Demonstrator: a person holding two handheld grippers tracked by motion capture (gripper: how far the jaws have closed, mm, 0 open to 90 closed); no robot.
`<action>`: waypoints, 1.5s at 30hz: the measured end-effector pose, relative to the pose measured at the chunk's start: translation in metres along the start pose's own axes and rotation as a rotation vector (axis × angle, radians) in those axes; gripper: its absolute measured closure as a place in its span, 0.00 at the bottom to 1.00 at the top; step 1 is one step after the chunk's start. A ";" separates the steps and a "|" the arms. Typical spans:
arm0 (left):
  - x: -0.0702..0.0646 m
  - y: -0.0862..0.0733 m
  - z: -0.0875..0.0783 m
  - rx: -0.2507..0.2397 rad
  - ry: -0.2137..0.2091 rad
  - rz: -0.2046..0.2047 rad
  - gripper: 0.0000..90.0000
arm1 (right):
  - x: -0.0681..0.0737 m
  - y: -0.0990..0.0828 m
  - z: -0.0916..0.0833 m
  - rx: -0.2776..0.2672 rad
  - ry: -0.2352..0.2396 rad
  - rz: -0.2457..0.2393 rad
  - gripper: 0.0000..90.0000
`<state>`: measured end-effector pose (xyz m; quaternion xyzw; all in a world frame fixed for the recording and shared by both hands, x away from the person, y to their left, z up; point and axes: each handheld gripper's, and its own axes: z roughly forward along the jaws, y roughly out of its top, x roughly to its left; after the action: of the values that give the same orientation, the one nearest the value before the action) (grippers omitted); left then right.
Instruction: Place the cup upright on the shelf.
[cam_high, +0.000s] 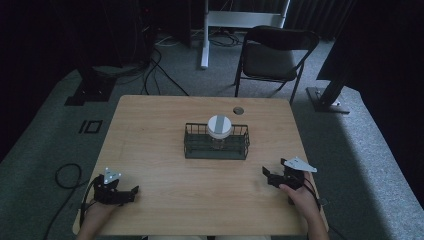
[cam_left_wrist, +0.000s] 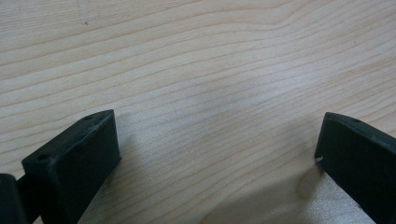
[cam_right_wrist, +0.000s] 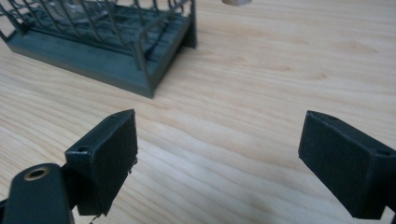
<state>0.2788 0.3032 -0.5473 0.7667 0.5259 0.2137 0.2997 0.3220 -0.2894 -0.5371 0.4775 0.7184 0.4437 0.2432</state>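
A dark wire basket (cam_high: 216, 148) stands at the middle of the wooden table (cam_high: 165, 115). Inside it is a clear jar with a white lid (cam_high: 219, 125) that has a grey stripe. My left gripper (cam_high: 134, 191) rests open at the front left of the table, jaws pointing right, with bare wood between them (cam_left_wrist: 217, 128). My right gripper (cam_high: 266, 173) sits open at the front right, aimed at the basket. In the right gripper view, the basket's near corner (cam_right_wrist: 140, 79) lies ahead and to the left of the wide-apart jaws (cam_right_wrist: 218, 127), well apart from them.
A round cable hole (cam_high: 238, 110) is in the table behind the basket, also at the top edge of the right gripper view (cam_right_wrist: 236, 2). A black folding chair (cam_high: 275, 50) stands beyond the table. Cables lie on the floor at left (cam_high: 67, 175).
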 end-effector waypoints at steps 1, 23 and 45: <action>0.000 0.000 0.000 0.000 0.000 0.000 0.00 | -0.002 -0.001 -0.001 0.002 -0.005 0.005 0.13; 0.000 0.000 0.000 -0.001 0.001 -0.002 0.00 | -0.019 -0.015 -0.008 0.130 -0.183 0.077 0.13; 0.000 0.000 0.000 0.000 0.002 -0.002 0.00 | -0.020 -0.019 -0.008 0.212 -0.196 0.136 0.13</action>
<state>0.2788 0.3032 -0.5474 0.7658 0.5271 0.2143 0.2996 0.3154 -0.3137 -0.5507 0.5890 0.6999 0.3324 0.2296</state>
